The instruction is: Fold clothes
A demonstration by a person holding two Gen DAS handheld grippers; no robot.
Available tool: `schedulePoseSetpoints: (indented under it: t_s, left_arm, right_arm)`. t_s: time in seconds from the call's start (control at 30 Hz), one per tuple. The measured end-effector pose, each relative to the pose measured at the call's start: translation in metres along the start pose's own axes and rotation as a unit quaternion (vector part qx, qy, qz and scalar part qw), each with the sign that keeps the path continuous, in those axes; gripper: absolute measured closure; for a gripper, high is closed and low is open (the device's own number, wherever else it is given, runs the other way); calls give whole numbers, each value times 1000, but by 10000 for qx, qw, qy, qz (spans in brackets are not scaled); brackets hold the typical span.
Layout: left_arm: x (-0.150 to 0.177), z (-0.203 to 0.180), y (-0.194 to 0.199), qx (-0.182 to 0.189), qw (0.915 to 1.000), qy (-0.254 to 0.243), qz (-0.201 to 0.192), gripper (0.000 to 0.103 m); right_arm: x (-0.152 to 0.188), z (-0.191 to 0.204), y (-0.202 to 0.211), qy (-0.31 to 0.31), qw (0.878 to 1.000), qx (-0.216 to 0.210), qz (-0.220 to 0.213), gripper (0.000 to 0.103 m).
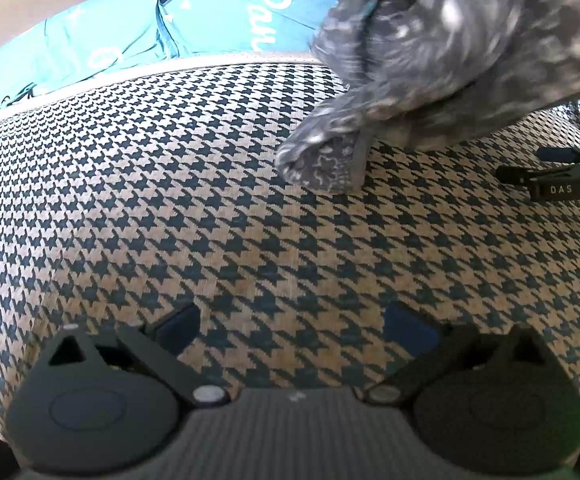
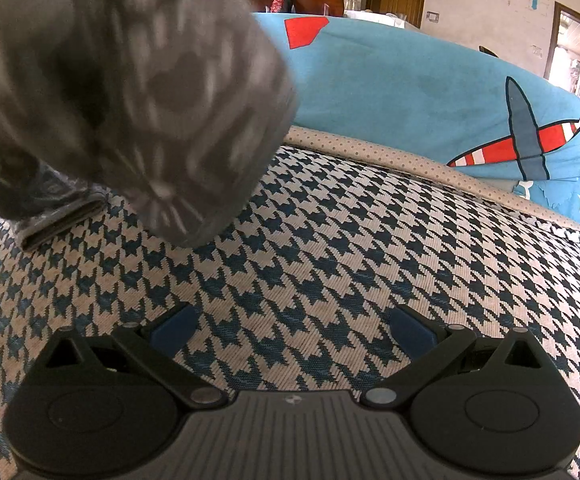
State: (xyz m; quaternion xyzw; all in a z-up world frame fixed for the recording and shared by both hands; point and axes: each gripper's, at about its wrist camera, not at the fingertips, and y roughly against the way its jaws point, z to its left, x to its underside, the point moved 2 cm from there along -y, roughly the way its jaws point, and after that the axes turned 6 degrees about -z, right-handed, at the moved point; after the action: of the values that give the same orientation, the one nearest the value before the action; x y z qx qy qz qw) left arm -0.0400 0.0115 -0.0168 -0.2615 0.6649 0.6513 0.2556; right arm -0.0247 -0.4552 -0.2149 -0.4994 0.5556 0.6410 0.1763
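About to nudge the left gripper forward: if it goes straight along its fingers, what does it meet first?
Probably the houndstooth cover: the open left gripper points low across it with nothing between. The blurred grey patterned garment sits right of that line, the blue quilt beyond; depth is unclear.

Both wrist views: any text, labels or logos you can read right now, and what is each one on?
"DAS": white letters on the right gripper, at the right edge of the left wrist view.
"Pan": white script, cut off by the grey patterned garment, on the blue quilt.
Small emblems on both gripper bodies: too small to read.

Both tongs [image 1: 291,330] [image 2: 291,330] agape, empty
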Motion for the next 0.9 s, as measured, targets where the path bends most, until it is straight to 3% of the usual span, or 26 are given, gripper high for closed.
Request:
schedulePoseSetpoints:
  t_s: [0.63,0.9]
  left_arm:
    - [6,-5,3,-49,10000,64,55,0]
    - [-2,-36,-29,-86,9999,87,106,0]
  right_arm:
    - [0,0,-4,5,10000,3,1,0]
    - [-1,0,2,6,10000,4,1,0]
